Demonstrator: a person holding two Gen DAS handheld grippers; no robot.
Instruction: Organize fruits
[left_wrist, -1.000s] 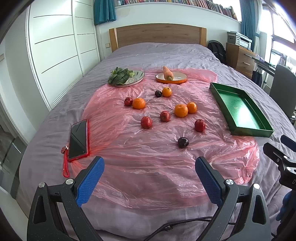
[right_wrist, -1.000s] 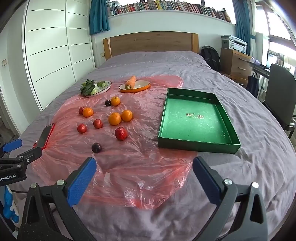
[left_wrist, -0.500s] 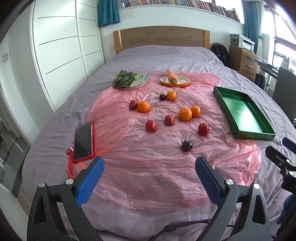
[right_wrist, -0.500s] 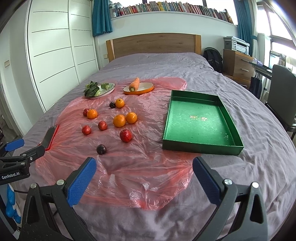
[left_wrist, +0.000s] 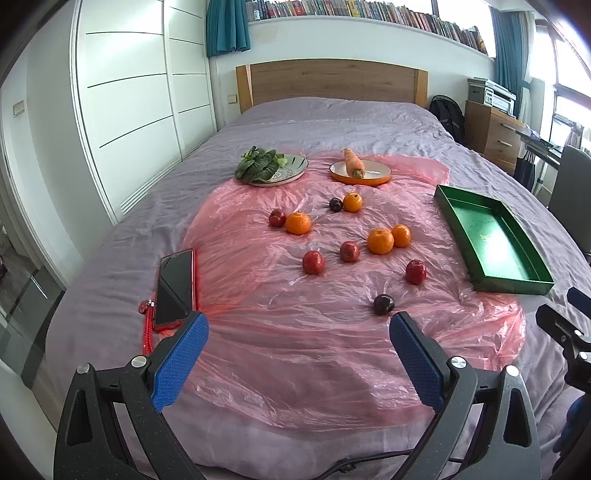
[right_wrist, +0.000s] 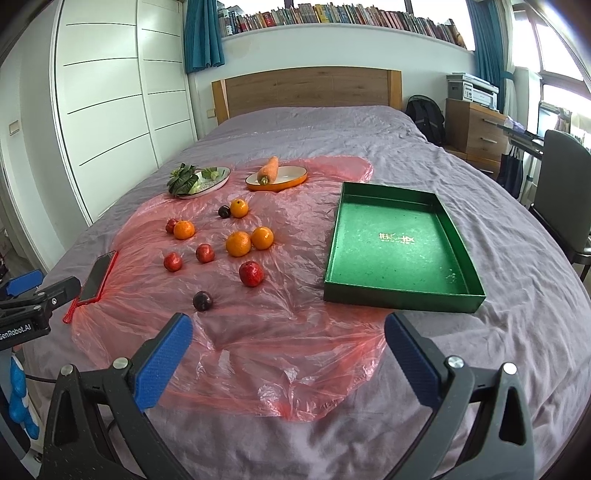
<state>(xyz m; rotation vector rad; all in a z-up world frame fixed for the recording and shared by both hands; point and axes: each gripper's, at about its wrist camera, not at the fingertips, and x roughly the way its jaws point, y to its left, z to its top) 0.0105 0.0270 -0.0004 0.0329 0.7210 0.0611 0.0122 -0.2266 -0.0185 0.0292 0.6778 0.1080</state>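
Several fruits lie loose on a pink plastic sheet (left_wrist: 295, 332) on the bed: oranges (left_wrist: 380, 240), red apples (left_wrist: 416, 271) and dark plums (left_wrist: 383, 304). An empty green tray (left_wrist: 491, 236) lies to their right; it also shows in the right wrist view (right_wrist: 391, 236). My left gripper (left_wrist: 297, 358) is open and empty, near the foot of the bed, nearest the front plum. My right gripper (right_wrist: 288, 362) is open and empty, short of the tray's near wall. The nearest plum (right_wrist: 202, 300) and apple (right_wrist: 251, 273) lie ahead to its left.
A red-cased phone (left_wrist: 174, 283) with a strap lies left of the sheet. At the back stand a plate of greens (left_wrist: 271, 168) and an orange dish with a carrot (left_wrist: 360, 170). A chair (right_wrist: 565, 206) and dresser stand at the right. The wooden headboard is beyond.
Both grippers have tilted and drawn back a little, so the fruits and tray sit slightly lower and farther in both views. Nothing was grasped or moved.
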